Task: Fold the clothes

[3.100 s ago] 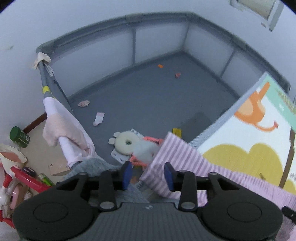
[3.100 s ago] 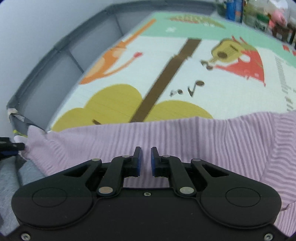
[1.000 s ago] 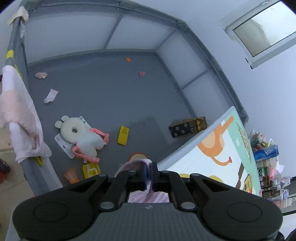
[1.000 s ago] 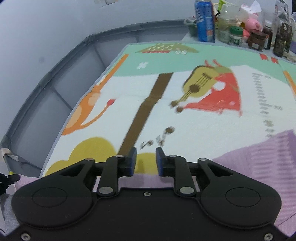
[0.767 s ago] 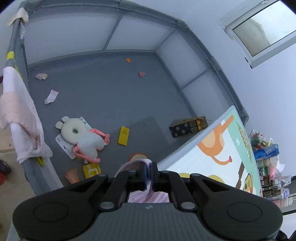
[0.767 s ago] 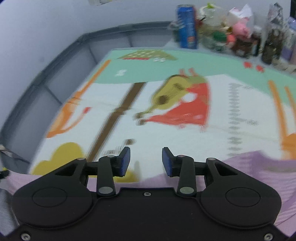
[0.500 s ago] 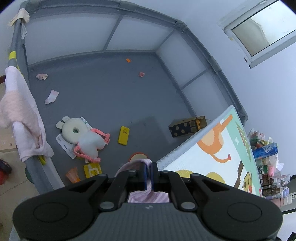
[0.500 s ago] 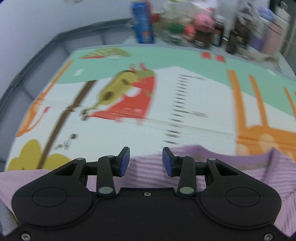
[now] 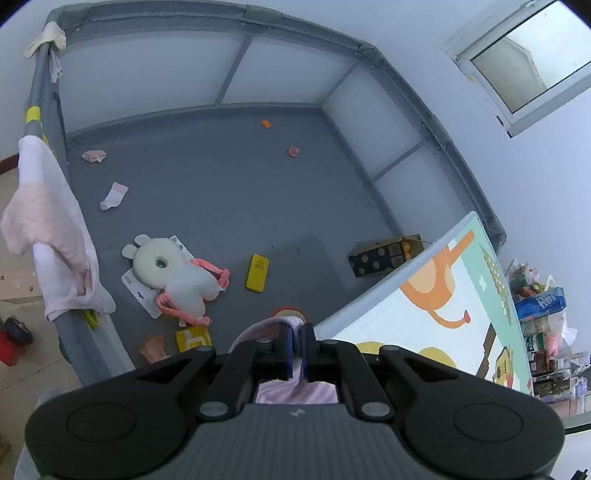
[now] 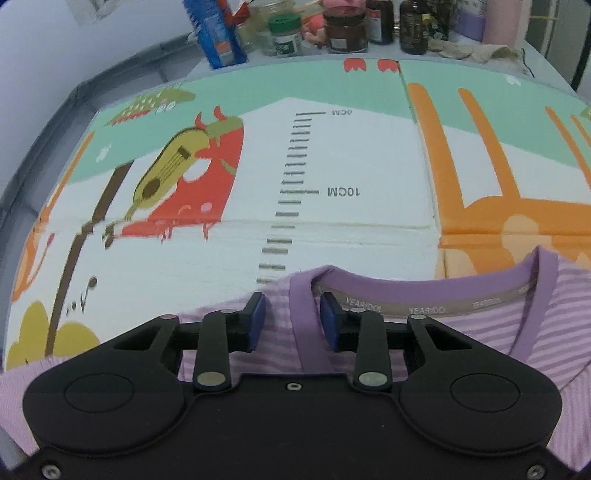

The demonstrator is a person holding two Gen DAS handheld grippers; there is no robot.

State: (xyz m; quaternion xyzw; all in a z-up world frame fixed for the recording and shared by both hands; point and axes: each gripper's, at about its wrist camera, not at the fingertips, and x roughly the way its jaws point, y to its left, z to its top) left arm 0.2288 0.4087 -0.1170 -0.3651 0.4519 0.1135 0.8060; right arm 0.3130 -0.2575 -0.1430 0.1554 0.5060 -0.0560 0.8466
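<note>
A purple striped shirt [image 10: 498, 332] lies on the printed play mat [image 10: 332, 229], its solid purple collar [image 10: 301, 295] towards the far side. My right gripper [image 10: 291, 314] hovers at the collar's left end. Its jaws are closing with the collar band between them, and the blue pads stand clear of the cloth on both sides. In the left wrist view my left gripper [image 9: 294, 332] is shut on a bunched edge of the same shirt [image 9: 266, 326], held just past the mat's corner [image 9: 443, 306] over the playpen.
A grey playpen floor [image 9: 221, 192] lies below the left gripper, strewn with a white plush [image 9: 177, 277], a yellow toy [image 9: 257, 273] and a dotted box [image 9: 384, 254]. A pink towel [image 9: 48, 221] hangs on the rail. Bottles and jars [image 10: 332, 29] line the mat's far edge.
My right gripper has travelled right along the shirt's upper edge to the collar, and its jaws widened and then narrowed. The left gripper has kept still, shut on the cloth.
</note>
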